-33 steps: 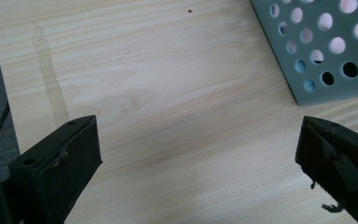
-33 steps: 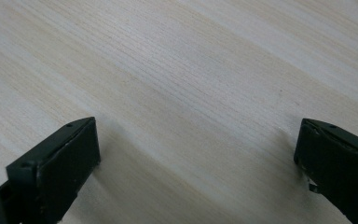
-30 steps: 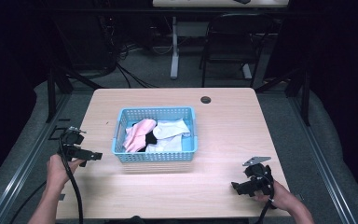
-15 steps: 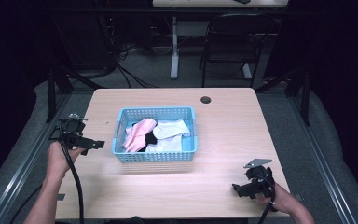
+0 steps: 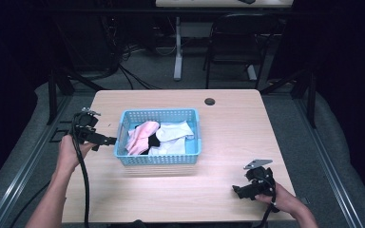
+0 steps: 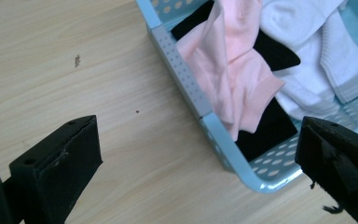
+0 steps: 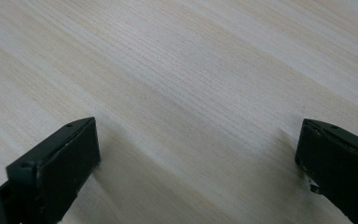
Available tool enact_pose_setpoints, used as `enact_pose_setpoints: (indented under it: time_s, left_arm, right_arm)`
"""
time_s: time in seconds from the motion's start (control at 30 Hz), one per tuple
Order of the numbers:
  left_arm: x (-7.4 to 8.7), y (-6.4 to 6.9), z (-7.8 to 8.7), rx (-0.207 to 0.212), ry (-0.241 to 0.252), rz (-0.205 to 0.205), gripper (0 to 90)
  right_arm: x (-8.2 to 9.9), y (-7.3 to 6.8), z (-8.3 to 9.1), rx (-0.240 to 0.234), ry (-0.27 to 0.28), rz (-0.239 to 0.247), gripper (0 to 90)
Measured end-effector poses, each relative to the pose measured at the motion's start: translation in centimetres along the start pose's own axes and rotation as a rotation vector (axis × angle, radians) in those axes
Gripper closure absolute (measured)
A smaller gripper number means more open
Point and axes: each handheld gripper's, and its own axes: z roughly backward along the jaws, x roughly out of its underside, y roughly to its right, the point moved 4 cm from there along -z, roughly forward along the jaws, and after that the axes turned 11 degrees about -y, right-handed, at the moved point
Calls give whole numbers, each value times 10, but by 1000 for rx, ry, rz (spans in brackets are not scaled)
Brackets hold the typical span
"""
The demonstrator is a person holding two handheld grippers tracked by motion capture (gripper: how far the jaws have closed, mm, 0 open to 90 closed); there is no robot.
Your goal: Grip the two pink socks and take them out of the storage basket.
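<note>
A light blue basket (image 5: 159, 154) sits near the middle of the table (image 5: 228, 128), holding a loose heap of clothes. A pink garment (image 6: 233, 70) lies bunched against the basket's left wall, draped over a black piece of cloth (image 6: 265, 130), and white socks (image 6: 317, 60) fill the rest of the basket toward its right side. In the left gripper view the basket's corner points between the two black jaws, with the pink garment just inside the rim. The left claw (image 5: 108, 140) is spread wide, holds nothing, and hovers just beside the basket's left wall, its tips close to the rim; whether they touch it cannot be told. The left hand (image 5: 69, 152) grips it from behind, with a black cable trailing down along the forearm. The right claw (image 5: 236, 191) is well apart from the basket, low over the bare wood near the front right of the table, its jaws also spread and empty. A small dark round hole (image 5: 209, 101) marks the table's far edge.
</note>
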Motion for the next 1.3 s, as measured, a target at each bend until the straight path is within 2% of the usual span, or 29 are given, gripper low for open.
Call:
enact_pose_setpoints:
  time_s: [0.03, 0.07, 0.17, 0.2, 0.23, 0.33, 0.43, 0.47, 0.57, 0.67, 0.73, 0.8, 0.93, 1.07, 1.13, 1.3]
  left_arm:
    - [0, 0, 0, 0, 0, 0, 2]
    - [-6, 3, -2, 17, 0, -5, 1]
    - [-11, 6, -4, 20, -6, -16, 1]
    - [-20, 10, -6, 21, -5, -32, 1]
    - [-20, 10, -6, 21, -5, -32, 3]
    - [-36, 17, -8, 46, -8, -46, 32]
    - [-45, 21, -11, 44, -14, -59, 32]
    - [-55, 25, -15, 52, -25, -71, 30]
    - [-61, 28, -19, 47, -32, -77, 11]
    - [-70, 29, -26, 71, -31, -74, 0]
    - [-75, 30, -32, 79, -49, -74, 0]
    - [-81, 32, -38, 61, -73, -87, 0]
    - [-85, 38, -48, 55, -110, -97, 0]
    - [-88, 41, -56, 40, -127, -101, 13]
    - [-91, 44, -64, 17, -144, -102, 80]
    - [-97, 46, -76, -23, -175, -97, 173]
  right_arm:
    - [0, 0, 0, -2, 0, 2, 0]
    - [0, 1, 0, 2, -1, 7, 0]
    - [0, 1, 0, 0, 1, 11, 0]
    - [0, 1, 0, -2, 0, 19, 0]
    - [-1, 1, -1, -10, 9, 27, 0]
    - [-2, 1, -2, -9, 15, 24, 0]
    - [-2, 1, -2, -11, 17, 27, 0]
    - [-1, 2, -1, -5, 16, 28, 0]
    - [-1, 1, -1, -5, 15, 26, 0]
    - [-1, 1, -1, -5, 22, 19, 0]
    - [-1, 1, -2, -2, 29, 23, 0]
    - [0, 1, -2, -8, 31, 20, 0]
    - [0, 1, -2, -9, 33, 18, 0]
    - [0, 1, -1, -8, 28, 22, 0]
    - [0, 1, -1, -8, 29, 22, 0]
    - [0, 2, -1, 2, 28, 27, 0]
